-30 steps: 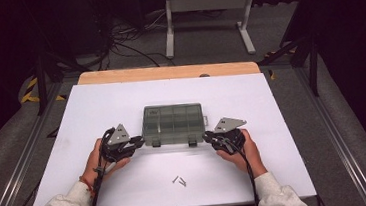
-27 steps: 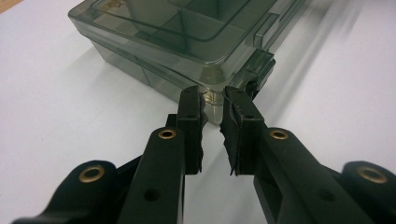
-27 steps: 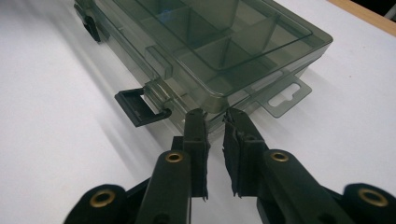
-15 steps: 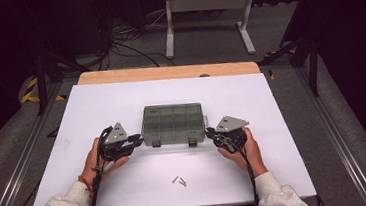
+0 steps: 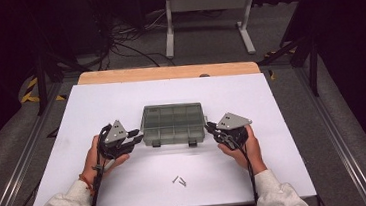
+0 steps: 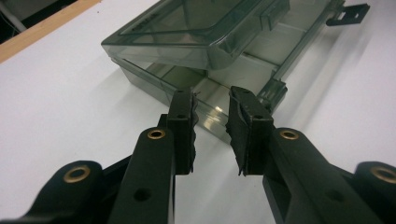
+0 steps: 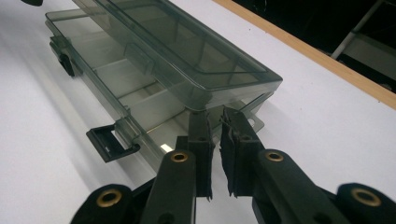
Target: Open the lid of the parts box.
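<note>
High view: a smoky, translucent plastic organizer box (image 5: 174, 125) sits near the middle of a white tabletop sheet (image 5: 120, 98), with a bare wooden table edge (image 5: 168, 72) beyond it and a white metal stand (image 5: 208, 10) on the dark floor farther back. Two or three small dark screws (image 5: 179, 180) lie loose on the sheet just in front of the box, well clear of both hands. The left gripper (image 5: 135, 137) sits at the box's left end and the right gripper (image 5: 209, 129) at its right end, each topped with a grey three-cornered plate. In the left gripper view, the left gripper (image 6: 211, 122) has its ribbed black jaws parted by a modest gap, having just been opening; they point at the lower tray's end wall without pinching it. The hinged lid (image 6: 196, 28) is raised a little above the divided tray. In the right gripper view, the right gripper (image 7: 215, 135) shows a narrow slit between the jaws, which sit just under the lid corner (image 7: 233, 88); whether they pinch the tray rim I cannot tell. A black latch (image 7: 109, 142) hangs open from the tray's front wall.
</note>
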`<action>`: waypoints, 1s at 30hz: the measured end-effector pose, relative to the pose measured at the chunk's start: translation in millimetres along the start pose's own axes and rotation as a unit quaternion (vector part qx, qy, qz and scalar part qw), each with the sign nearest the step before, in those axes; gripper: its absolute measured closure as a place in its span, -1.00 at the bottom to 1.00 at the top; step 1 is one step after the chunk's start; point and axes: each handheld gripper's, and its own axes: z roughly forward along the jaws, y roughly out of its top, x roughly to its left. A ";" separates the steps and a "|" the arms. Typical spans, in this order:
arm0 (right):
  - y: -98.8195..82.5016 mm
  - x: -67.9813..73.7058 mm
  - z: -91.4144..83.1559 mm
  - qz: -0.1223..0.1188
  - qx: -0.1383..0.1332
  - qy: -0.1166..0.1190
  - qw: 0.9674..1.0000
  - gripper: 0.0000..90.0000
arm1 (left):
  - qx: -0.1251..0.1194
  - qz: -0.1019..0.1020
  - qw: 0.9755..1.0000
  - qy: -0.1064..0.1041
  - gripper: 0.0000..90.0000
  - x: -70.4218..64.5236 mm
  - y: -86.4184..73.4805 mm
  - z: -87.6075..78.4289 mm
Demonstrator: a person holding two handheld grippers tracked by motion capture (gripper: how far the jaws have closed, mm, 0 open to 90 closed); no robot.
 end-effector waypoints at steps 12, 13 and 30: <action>5.3 -0.4 1.1 0.000 -0.015 -0.007 1.000 0.84 | -0.017 -0.002 1.000 0.024 0.49 -0.2 8.2 8.2; 5.9 -0.5 1.2 -0.001 -0.016 -0.009 1.000 0.84 | -0.017 0.000 0.999 0.027 0.49 -0.1 8.9 8.3; 11.3 -2.9 1.9 -0.002 -0.032 -0.028 0.999 0.66 | -0.035 -0.013 0.998 0.057 0.34 6.1 12.9 6.1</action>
